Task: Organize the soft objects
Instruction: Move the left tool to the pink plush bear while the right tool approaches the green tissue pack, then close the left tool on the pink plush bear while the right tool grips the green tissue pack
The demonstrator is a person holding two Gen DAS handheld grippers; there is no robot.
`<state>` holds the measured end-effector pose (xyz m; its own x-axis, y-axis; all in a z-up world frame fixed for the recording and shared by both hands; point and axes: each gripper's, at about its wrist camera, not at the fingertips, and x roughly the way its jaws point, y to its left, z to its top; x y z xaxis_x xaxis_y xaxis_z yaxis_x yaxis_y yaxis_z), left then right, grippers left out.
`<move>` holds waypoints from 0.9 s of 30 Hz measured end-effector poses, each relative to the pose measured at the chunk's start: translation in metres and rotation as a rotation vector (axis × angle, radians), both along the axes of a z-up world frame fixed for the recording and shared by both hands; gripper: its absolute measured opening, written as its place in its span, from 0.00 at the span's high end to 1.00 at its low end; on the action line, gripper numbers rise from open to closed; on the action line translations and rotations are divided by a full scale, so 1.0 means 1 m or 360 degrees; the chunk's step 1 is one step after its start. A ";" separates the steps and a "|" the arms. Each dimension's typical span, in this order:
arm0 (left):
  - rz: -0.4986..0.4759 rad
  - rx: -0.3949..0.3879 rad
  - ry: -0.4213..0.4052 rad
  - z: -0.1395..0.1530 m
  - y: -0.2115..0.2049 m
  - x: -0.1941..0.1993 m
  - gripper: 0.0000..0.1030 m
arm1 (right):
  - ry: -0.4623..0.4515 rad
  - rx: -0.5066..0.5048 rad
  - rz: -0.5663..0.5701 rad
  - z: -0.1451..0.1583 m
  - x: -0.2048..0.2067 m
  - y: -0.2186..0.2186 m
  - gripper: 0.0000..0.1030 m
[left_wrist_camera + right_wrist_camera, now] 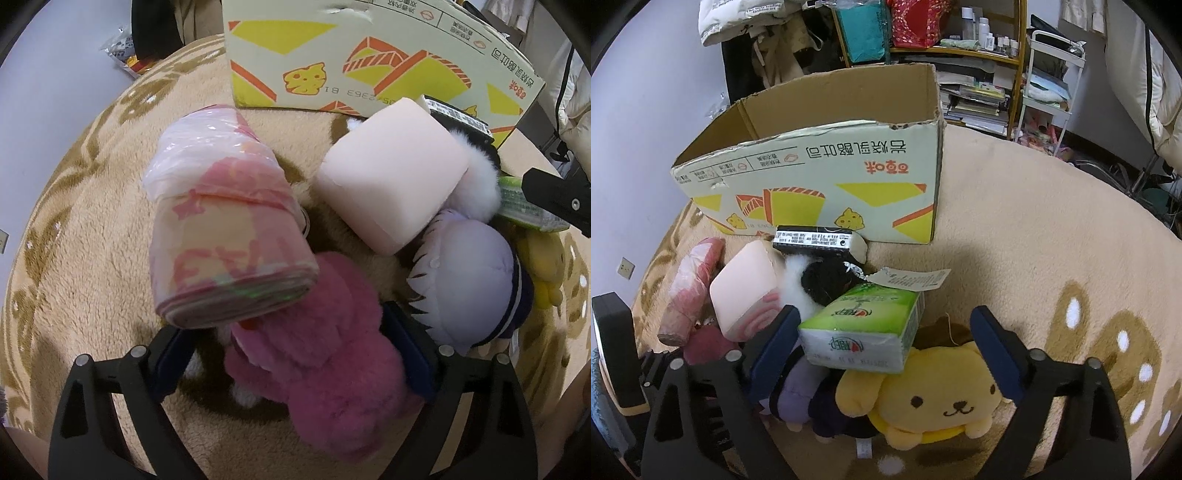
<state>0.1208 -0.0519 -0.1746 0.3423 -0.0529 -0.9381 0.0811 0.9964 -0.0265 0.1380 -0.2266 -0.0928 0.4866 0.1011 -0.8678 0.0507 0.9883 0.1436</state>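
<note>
a: surface?
b: beige plush rug (1034, 229) with tan patterning and white dots, laid on a pale floor (55, 85). open cardboard box (820, 184) stands on the rug, its print upside down.
a: room behind?
b: wooden shelf (979, 55) stacked with papers and bottles, white rack (1052, 74) beside it, clothes hanging at left.
a: soft objects?
b: heaped on the rug just in front of the box: pink wrapped roll (225, 236), pink block (391, 173), pink fluffy plush (325, 369), lavender plush (469, 273), green tissue pack (864, 328) lying on the yellow dog plush (934, 395).
a: left hand-held gripper (291, 354)?
b: jaws spread, pink fluffy plush between them; contact unclear.
a: right hand-held gripper (886, 347)?
b: jaws wide, straddling tissue pack and dog plush, gripping nothing.
</note>
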 end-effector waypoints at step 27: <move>-0.0021 0.0081 0.0028 -0.005 -0.010 0.000 0.08 | -0.0004 -0.0071 0.0018 0.002 -0.002 0.003 0.24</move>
